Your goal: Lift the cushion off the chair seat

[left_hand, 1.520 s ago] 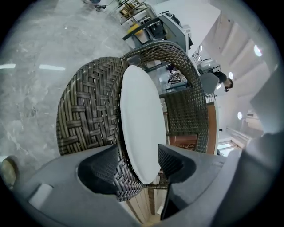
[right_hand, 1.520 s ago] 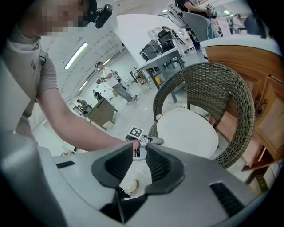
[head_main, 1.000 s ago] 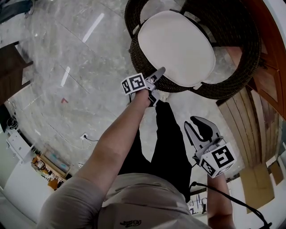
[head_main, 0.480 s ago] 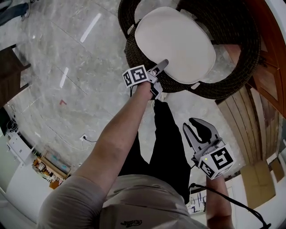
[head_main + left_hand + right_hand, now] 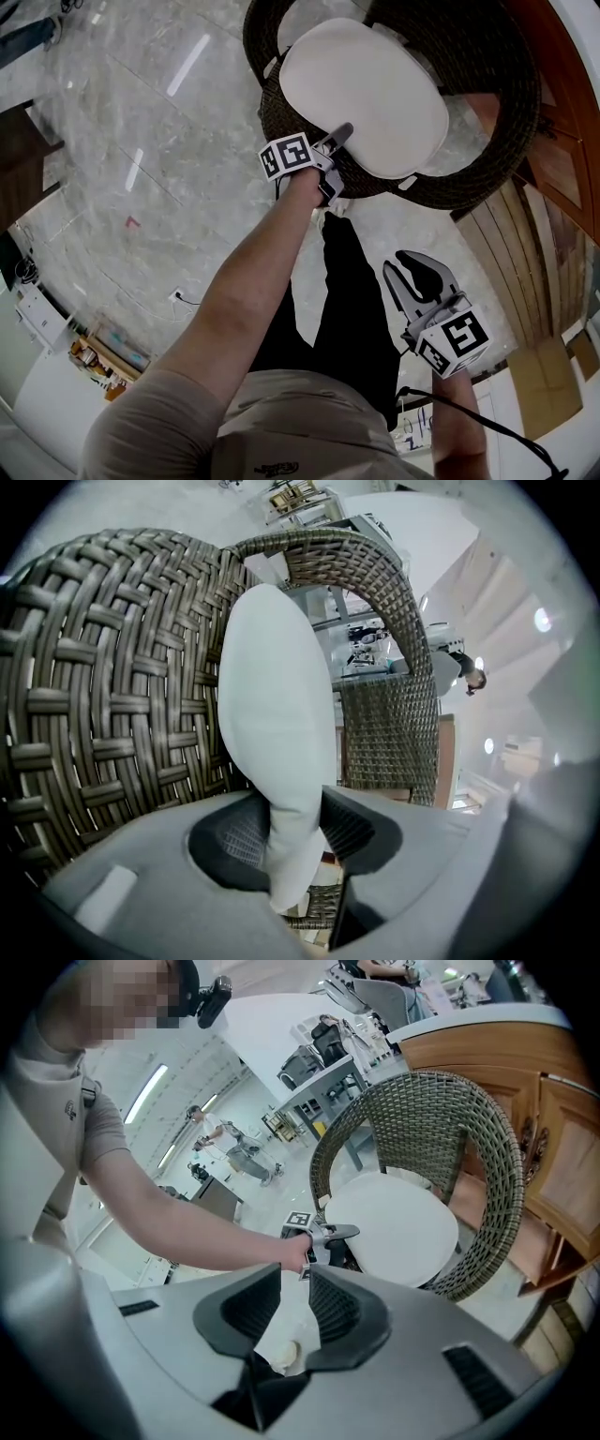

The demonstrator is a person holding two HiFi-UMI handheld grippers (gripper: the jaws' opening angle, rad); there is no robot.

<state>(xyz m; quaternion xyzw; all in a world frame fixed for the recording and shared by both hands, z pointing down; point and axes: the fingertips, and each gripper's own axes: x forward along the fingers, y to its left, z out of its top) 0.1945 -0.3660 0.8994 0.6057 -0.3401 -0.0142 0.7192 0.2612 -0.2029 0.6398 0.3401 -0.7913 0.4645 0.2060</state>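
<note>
left gripper (image 5: 292,822): jaws just closed onto cushion (image 5: 272,696); head view: pinch hidden

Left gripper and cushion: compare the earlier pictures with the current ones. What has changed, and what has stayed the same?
The left gripper moved in over the near edge of the cushion. Its jaws have just been closing and now pinch that edge. The cushion still lies on the wicker chair, not yet lifted. The right gripper stayed back, open and empty.

Left hand-held gripper (image 5: 292,834) jaws just closing, seemingly pinching cushion (image 5: 277,714) edge.
</note>
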